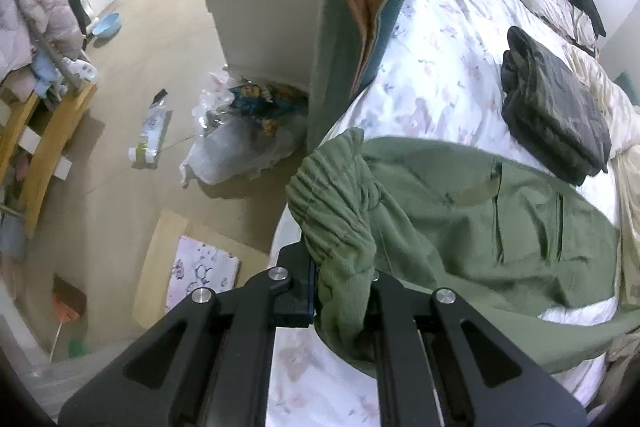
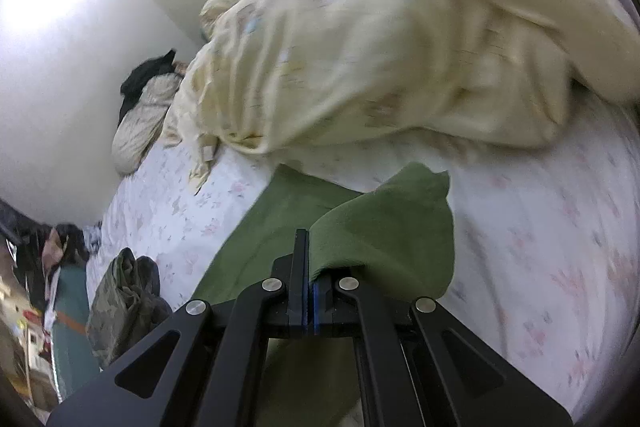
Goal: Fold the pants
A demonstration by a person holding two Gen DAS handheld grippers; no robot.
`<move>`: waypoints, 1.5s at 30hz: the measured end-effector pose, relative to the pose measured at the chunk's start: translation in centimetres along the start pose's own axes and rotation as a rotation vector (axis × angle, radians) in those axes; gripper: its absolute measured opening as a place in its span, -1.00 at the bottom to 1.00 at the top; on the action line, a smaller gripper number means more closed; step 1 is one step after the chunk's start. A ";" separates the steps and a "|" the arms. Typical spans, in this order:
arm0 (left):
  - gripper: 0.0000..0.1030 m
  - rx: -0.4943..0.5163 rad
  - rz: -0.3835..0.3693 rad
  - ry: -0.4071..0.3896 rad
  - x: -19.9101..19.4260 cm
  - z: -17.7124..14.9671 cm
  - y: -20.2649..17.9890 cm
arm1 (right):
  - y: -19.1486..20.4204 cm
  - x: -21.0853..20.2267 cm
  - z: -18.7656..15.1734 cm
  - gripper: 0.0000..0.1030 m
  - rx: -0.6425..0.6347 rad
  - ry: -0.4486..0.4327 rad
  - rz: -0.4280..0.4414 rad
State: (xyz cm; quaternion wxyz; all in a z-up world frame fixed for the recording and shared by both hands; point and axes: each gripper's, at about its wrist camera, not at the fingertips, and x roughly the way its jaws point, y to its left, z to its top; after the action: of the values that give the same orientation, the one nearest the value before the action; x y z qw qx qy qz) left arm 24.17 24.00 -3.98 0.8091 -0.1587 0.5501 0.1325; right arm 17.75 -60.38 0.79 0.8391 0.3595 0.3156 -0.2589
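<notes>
Olive green pants [image 1: 472, 227] lie across the floral bed sheet [image 1: 432, 67]. My left gripper [image 1: 344, 291] is shut on their ribbed elastic waistband, which bunches up above the fingers and is lifted off the bed edge. In the right wrist view my right gripper [image 2: 310, 275] is shut on another part of the green pants [image 2: 384, 231]; the cloth drapes over the right finger and trails down to the left across the bed sheet [image 2: 540, 227].
A folded camouflage garment [image 1: 556, 107] sits on the bed beyond the pants, and shows as camouflage garment [image 2: 124, 303]. A cream quilt [image 2: 380, 39] is heaped at the far side. A teal blanket [image 1: 356, 11], a white cabinet [image 1: 268, 7] and floor clutter stand beside the bed.
</notes>
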 end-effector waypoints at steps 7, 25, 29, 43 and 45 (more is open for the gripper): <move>-0.91 -0.013 0.048 0.042 6.0 6.1 -3.1 | 9.6 14.3 3.2 -0.99 -0.208 0.151 -0.060; 0.47 -0.055 0.041 -0.125 11.7 7.6 -3.0 | 17.6 29.7 -1.6 0.32 -0.530 0.258 -0.275; 0.57 -0.026 -0.008 -0.307 6.2 5.4 -3.1 | 18.6 24.0 -2.1 0.32 -0.554 0.157 -0.127; 0.15 0.463 0.130 -0.080 18.2 2.6 -14.9 | 30.5 24.6 -30.3 -0.32 -1.002 0.496 0.193; 0.17 0.409 0.123 -0.078 18.7 3.3 -14.3 | 30.1 24.8 -28.5 -0.32 -0.892 0.457 0.186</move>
State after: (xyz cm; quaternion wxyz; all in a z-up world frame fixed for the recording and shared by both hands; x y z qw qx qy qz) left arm 39.25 13.01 -18.69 0.8355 0.0477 0.5424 0.0733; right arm 44.40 -25.38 -19.15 0.8400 0.0403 0.5376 0.0622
